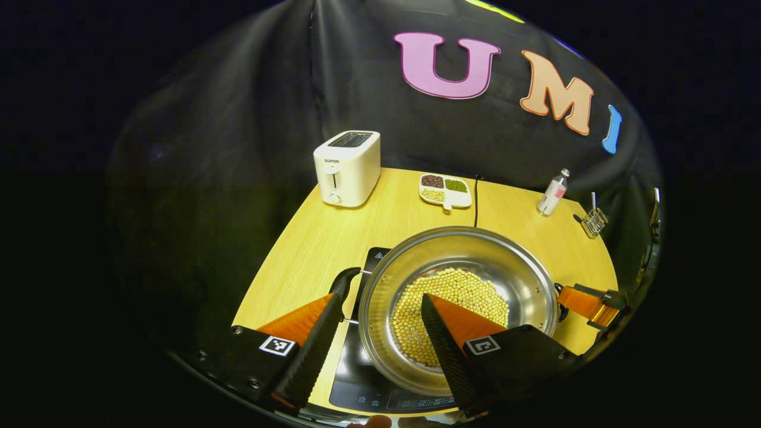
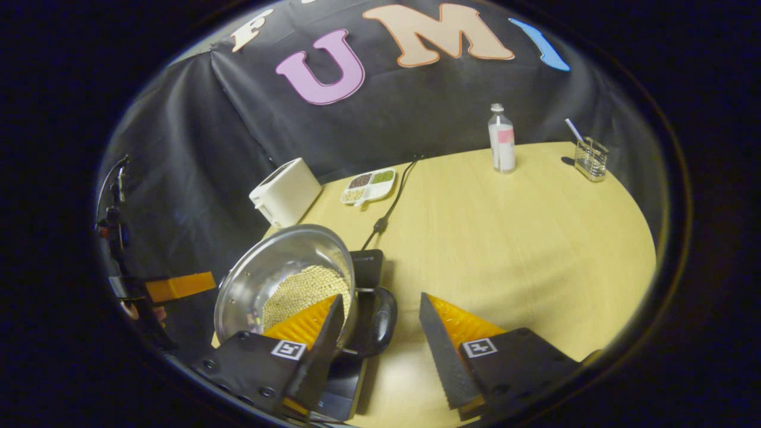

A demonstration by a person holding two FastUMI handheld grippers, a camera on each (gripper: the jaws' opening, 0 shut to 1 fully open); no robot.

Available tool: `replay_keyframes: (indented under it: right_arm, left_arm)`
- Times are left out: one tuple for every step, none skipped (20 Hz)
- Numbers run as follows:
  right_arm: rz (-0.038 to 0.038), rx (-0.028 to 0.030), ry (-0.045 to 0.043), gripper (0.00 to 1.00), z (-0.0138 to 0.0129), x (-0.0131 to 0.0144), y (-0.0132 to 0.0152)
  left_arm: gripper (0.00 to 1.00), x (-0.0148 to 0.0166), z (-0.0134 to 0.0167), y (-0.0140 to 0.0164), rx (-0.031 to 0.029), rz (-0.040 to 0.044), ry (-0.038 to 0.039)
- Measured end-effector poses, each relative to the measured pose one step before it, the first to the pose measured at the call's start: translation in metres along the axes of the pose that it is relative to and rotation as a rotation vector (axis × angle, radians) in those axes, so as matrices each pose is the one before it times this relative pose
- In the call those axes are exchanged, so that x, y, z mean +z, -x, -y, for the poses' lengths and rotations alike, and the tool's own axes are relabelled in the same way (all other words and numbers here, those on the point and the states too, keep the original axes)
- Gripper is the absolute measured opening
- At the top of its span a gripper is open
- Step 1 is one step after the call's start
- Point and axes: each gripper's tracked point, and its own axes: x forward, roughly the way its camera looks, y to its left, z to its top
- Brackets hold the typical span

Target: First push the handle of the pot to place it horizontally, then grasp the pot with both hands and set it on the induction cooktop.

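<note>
The left gripper (image 1: 381,309) is seen spread wide, its two fingers set either side of the near wall of the stainless steel pot (image 1: 523,279): one finger lies over the soybeans (image 1: 464,288) inside the pot, the other is outside beside the pot's black side handle (image 1: 346,280). Nothing is pinched between them. The right gripper (image 2: 380,309) is likewise wide apart, with the opposite black handle (image 2: 380,321) lying in the gap between its fingers; contact cannot be told. The pot is seated on the black induction cooktop (image 1: 362,386), on a wooden table (image 2: 523,238). Beyond the pot, at the table's far edge, a white toaster (image 1: 348,167) is placed, with a divided dish of beans (image 1: 446,190) beside it. Farther from the pot along that edge, a small bottle (image 2: 502,139) and a wire holder (image 2: 591,158) are set. A black power cord (image 2: 389,205) is run from the cooktop towards the wall.
</note>
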Motion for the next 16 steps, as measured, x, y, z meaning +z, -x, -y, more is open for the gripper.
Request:
replay_keyframes:
  right_arm:
    - [0.00853,-0.00222,0.00526,0.86,0.00179,0.00223,0.00412]
    - [0.00526,-0.01004,0.00773,0.96,0.00420,0.00062,0.00206]
    - [0.00189,-0.00326,0.00704,1.00,0.00143,0.00024,-0.00078]
    - [0.00342,-0.00068,0.00292,1.00,0.00072,0.00085,0.00184]
    - [0.00779,0.00072,0.00332,1.00,0.00106,0.00288,0.00096]
    - [0.00359,-0.00055,0.00657,1.00,0.00168,0.00119,0.00195]
    - [0.00597,-0.00090,0.00848,1.00,0.00201,0.00191,0.00172]
    - [0.00262,-0.00383,0.00803,1.00,0.00230,0.00106,0.00089]
    - [0.00324,-0.00013,0.00338,1.00,0.00133,0.00070,0.00114]
    - [0.00296,0.00187,0.00284,1.00,0.00077,0.00081,0.00085]
    - [0.00456,-0.00159,0.00307,1.00,0.00256,0.00197,0.00042]
    - [0.00214,-0.00165,0.00348,1.00,0.00378,0.00063,0.00192]
    - [0.00095,-0.00377,0.00484,1.00,0.00371,0.00091,0.00121]
    - [0.00158,-0.00501,0.00651,1.00,0.00419,-0.00001,0.00042]
    - [0.00319,-0.00446,0.00719,1.00,0.00445,0.00150,0.00125]
    - [0.00410,-0.00429,0.00451,1.00,0.00460,0.00094,0.00166]
  left_arm:
    - [0.89,0.00180,0.00330,0.00058,-0.00156,0.00574,-0.00096]
    - [0.89,0.00201,0.00447,-0.00041,-0.00518,0.00610,-0.00113]
    - [0.89,0.00131,0.00333,-0.00051,-0.00370,0.00555,-0.00069]
    - [0.89,0.00080,0.00387,0.00024,-0.00130,-0.00081,0.00072]
    - [0.89,0.00212,0.00443,0.00112,-0.00554,0.00410,0.00264]
    - [0.89,0.00106,0.00360,0.00154,-0.00456,0.00578,0.00059]
    - [0.89,0.00209,0.00306,0.00061,-0.00301,0.00748,-0.00085]
    - [0.89,0.00138,0.00449,0.00080,-0.00136,0.00478,-0.00251]
    - [0.89,0.00074,0.00278,0.00074,0.00080,0.00229,-0.00155]
    - [0.89,0.00128,0.00319,0.00198,-0.00021,0.00411,-0.00158]
    - [0.89,0.00141,0.00421,0.00052,-0.00128,0.00553,0.00055]
    - [0.89,-0.00139,0.00183,0.00478,-0.00559,0.00438,0.00261]
    - [0.89,-0.00088,0.00687,-0.00032,-0.00651,0.00043,0.00167]
    - [0.89,-0.00148,0.00517,-0.00015,-0.00154,-0.00097,-0.00053]
    - [0.89,-0.00022,0.00640,0.00028,-0.00093,-0.00194,-0.00094]
    - [0.89,-0.00051,0.00717,-0.00018,-0.00347,0.00051,-0.00129]
